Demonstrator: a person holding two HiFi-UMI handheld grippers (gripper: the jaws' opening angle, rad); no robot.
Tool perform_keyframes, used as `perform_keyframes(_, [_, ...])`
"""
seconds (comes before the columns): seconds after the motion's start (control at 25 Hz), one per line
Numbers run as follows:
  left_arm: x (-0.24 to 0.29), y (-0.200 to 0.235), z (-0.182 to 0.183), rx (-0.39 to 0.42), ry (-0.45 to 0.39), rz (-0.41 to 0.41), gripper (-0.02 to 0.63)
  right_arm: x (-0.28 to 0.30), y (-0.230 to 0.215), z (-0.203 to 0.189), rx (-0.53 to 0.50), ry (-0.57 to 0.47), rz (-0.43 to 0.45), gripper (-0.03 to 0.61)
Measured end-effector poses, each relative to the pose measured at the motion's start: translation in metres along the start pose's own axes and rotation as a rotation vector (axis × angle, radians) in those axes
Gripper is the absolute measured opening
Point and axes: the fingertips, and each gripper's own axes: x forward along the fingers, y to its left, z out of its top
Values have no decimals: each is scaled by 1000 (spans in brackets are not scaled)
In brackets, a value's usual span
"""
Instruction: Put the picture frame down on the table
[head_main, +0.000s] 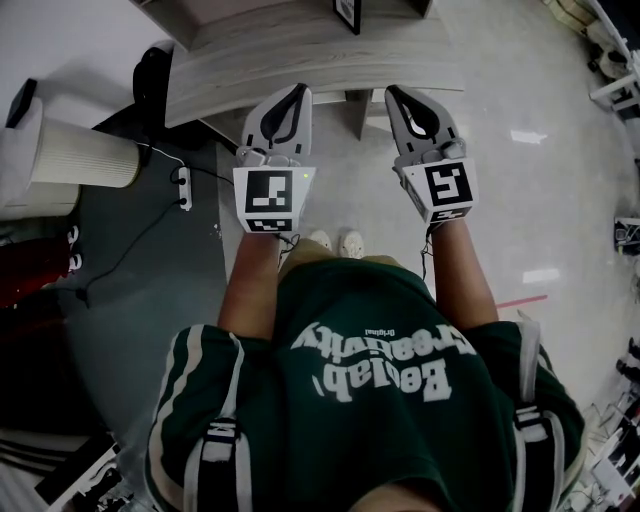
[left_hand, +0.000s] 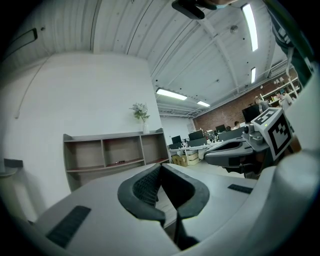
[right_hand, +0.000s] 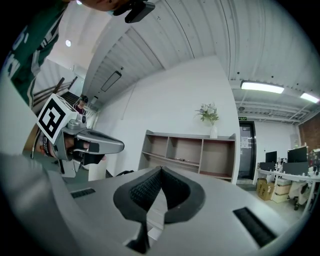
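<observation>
left gripper view shows the left gripper (left_hand: 161, 169) with its two jaws pressed tip to tip and nothing between the pads. right gripper view shows the same on the right gripper (right_hand: 160, 171): jaws together, holding nothing.

in the head view the two grippers point level, side by side with a gap between them, and each carries one marker cube (head_main: 272, 198). their tips overlap the near edge of the one table (head_main: 250, 70), a pale wood-grain top. one picture frame (head_main: 347, 12), dark-edged, stands on that top near its far side, cut off by the picture's upper border. it sits between the lines of the two grippers, well apart from both tips, and neither touches it.

right of the table the pale glossy floor (head_main: 540, 180) lies open. to the left stand one white ribbed cylinder (head_main: 85, 155) and one power strip (head_main: 183, 188), close by the table's left corner.

farther off, one shelf unit (right_hand: 190, 150) stands against a white wall, with one vase (right_hand: 213, 131) of flowers on top.
</observation>
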Motion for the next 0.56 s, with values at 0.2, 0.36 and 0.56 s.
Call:
perform_keyframes(0.2, [-7,-6,6,10,-3,-1,18,-11,-3,4,1,-6,-4,32])
perform_keyframes(0.36, [-12,-1,3,8,-2,5,18,-9,5,4,-6,-10,-1,32])
perform_keyframes(0.56, [-13,8,-1,6,-4,11,18,-2,13,2,-54,0,0,32])
